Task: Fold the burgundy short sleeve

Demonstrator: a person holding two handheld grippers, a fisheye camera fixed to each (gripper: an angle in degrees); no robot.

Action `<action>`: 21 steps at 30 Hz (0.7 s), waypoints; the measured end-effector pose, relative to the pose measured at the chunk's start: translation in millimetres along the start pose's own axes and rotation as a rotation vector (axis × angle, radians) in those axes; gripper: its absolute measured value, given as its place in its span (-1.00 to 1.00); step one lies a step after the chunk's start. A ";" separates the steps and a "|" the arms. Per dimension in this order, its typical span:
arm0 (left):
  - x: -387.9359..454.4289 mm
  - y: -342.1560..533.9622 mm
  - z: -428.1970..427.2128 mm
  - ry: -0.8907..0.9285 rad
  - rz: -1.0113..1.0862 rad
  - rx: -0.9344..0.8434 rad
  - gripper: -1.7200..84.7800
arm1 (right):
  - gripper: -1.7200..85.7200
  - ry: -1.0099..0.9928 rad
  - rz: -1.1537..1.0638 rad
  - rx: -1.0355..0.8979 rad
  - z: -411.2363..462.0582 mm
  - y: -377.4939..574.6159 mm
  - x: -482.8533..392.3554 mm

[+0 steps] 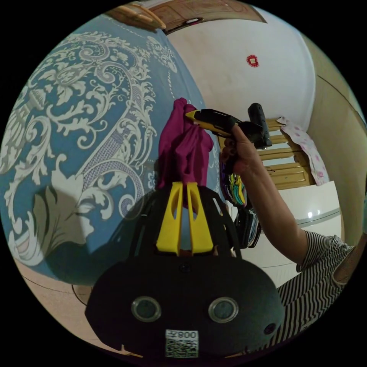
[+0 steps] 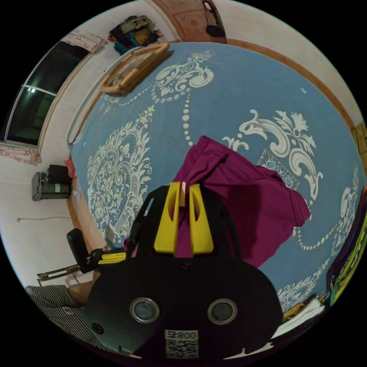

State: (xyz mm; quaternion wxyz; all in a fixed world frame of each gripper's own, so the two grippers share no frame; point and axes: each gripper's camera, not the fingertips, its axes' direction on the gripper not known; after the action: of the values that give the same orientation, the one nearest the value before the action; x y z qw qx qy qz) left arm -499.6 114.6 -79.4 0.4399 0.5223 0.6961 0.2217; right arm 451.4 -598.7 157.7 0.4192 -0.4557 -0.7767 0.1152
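Both grippers hold the burgundy short sleeve shirt [image 2: 244, 202] up above the blue bedspread [image 2: 237, 95] with its white swirls, and most of the cloth hangs loose and bunched, so the fold looks like it has only just begun. To do this step well, the two held spots should be pulled apart until the edge between them is straight, and then the shirt should be lowered flat onto the bed, with no wrinkles tucked under. The left gripper [image 1: 184, 187] has its yellow jaws squeezed close together on a bunch of the shirt [image 1: 183, 149]. The right gripper [image 2: 184, 189] is pinching a bit of cloth edge between its jaws too. In the left gripper view, the right gripper [image 1: 191, 114] bites the top of the cloth, and the person's hand [image 1: 239, 151] grips its black handle, with the bare arm bent up from a striped sleeve [image 1: 317, 267].
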 end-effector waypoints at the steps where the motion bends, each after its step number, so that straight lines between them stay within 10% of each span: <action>1: 8.3 0.8 -10.5 0.006 -0.007 0.005 -0.92 | -0.84 0.008 -0.005 -0.001 2.8 -1.6 -0.4; 21: 170.9 36.0 -121.9 -0.033 0.063 -0.006 -0.90 | -0.85 -0.097 -0.096 0.123 -1.8 42.5 74.6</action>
State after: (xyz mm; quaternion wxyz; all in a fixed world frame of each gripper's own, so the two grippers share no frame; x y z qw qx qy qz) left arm -594.8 303.5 -54.1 0.4457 0.5463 0.6711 0.2291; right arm 461.3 -515.4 175.7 0.4136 -0.3851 -0.8084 0.1645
